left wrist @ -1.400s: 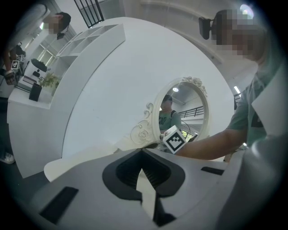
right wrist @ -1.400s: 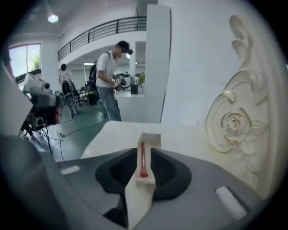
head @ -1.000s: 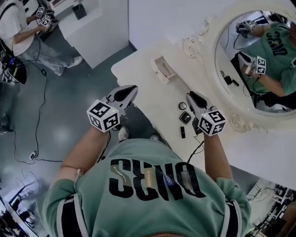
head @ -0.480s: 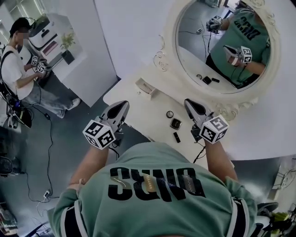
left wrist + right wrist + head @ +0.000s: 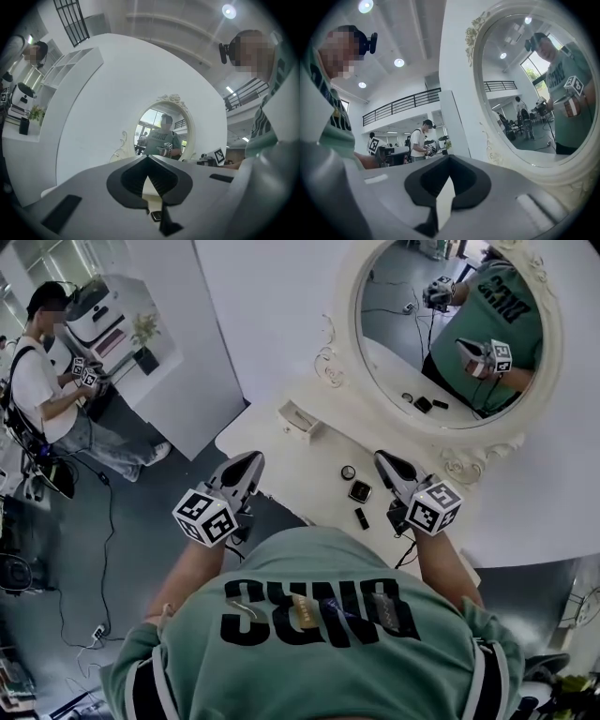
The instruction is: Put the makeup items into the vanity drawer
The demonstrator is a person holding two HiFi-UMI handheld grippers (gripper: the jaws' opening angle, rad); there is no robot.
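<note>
**Two empty grippers over the makeup, nothing picked up yet**

Both grippers hang over the near side of the white table [image 5: 300, 457], just beyond the person's green shirt [image 5: 319, 634]. The left gripper [image 5: 253, 459] is at the table's left edge. Its fingers [image 5: 130, 180] are clenched tip to tip with nothing between them. The right gripper [image 5: 383, 458] is just beside the makeup, and its fingers [image 5: 465, 183] are likewise pressed together and empty.

Three items lie on the table between the grippers, closer to the right one. The black stick [image 5: 361, 517] is nearest, then the square compact [image 5: 359, 490], then the round compact [image 5: 348, 472]. None is in the drawer [image 5: 298, 418], which stands open farther back and to the left, well apart from them. The oval mirror [image 5: 450, 324] rises behind.

The job looks to be at its very start, with the reach for a first item in hand. Next, the right fingers need to part, drop over one item and close on its sides. The stick lies flat, so it calls for a low grip.
</note>
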